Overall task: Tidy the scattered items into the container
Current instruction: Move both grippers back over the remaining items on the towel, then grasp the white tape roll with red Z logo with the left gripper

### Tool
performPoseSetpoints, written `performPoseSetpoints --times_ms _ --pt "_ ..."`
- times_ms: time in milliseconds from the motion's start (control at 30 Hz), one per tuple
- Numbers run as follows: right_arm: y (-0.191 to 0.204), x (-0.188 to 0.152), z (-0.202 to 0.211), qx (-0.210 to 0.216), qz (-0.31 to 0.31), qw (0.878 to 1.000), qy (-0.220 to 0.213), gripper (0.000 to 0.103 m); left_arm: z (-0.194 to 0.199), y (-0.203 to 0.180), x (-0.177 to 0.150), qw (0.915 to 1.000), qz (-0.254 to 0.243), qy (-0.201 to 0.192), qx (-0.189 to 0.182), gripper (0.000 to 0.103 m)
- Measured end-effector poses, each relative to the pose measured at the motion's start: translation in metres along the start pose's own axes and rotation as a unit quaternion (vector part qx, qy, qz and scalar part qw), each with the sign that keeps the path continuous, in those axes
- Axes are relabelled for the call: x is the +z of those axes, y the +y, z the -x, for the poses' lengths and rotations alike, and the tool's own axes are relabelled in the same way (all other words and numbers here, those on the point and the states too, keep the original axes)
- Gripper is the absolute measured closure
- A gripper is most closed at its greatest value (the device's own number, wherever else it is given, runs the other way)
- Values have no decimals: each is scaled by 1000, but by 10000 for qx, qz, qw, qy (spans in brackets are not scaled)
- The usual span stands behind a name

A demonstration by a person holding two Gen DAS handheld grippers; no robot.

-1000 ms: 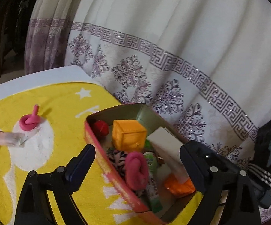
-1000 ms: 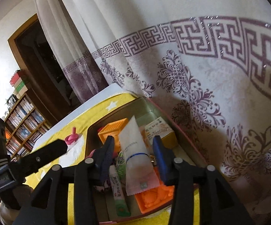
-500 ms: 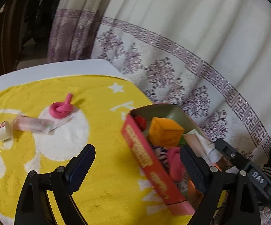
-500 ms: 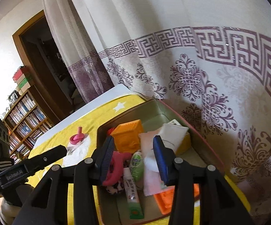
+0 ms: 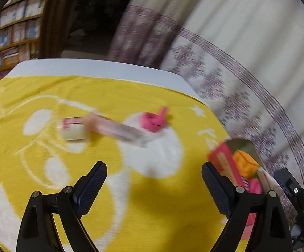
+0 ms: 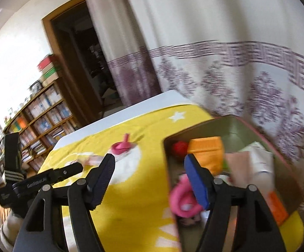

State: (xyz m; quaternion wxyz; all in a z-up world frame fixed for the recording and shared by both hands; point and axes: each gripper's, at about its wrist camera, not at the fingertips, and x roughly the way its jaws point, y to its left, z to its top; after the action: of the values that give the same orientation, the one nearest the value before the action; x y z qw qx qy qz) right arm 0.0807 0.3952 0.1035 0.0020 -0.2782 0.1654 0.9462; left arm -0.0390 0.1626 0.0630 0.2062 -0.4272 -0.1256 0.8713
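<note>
A red-walled box (image 6: 168,180) on the yellow cloth (image 5: 131,189) holds an orange block (image 6: 206,153), a red ball (image 6: 178,148), a pink toy (image 6: 183,197) and a pale tube (image 6: 255,161). On the cloth lie a knotted pink toy (image 5: 155,120), a pinkish tube (image 5: 118,129) and a small white jar (image 5: 72,129). My left gripper (image 5: 154,179) is open and empty above the cloth, short of these three. My right gripper (image 6: 150,170) hangs over the box's left wall, its jaws opening with nothing between them. The box (image 5: 225,163) sits at the right in the left wrist view.
A patterned white curtain (image 6: 225,73) hangs right behind the table's far edge. A bookshelf (image 6: 40,113) and a dark doorway (image 6: 84,63) stand beyond the table at the left. The left gripper's body (image 6: 36,182) shows at the lower left of the right wrist view.
The right gripper let the pale tube go into the box, widened its jaws and swung left. The left gripper swept left from the box toward the loose items on the cloth.
</note>
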Motion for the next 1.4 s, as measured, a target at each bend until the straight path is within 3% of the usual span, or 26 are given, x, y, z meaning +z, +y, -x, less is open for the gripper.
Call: performPoseSetpoints --times_ms 267,433,1067,1400 --pt "39 -4 -37 321 301 9984 347 31 4 59 5 9975 326 -147 615 10" --pt "55 -10 -60 452 436 9961 626 30 -6 76 8 9953 399 -95 878 10" --pt "65 -26 -113 353 503 9908 1209 30 -56 82 31 9885 -45 125 1504 10" --pt "61 -27 -128 296 451 9893 1355 30 -80 87 37 9871 -152 202 1582 10"
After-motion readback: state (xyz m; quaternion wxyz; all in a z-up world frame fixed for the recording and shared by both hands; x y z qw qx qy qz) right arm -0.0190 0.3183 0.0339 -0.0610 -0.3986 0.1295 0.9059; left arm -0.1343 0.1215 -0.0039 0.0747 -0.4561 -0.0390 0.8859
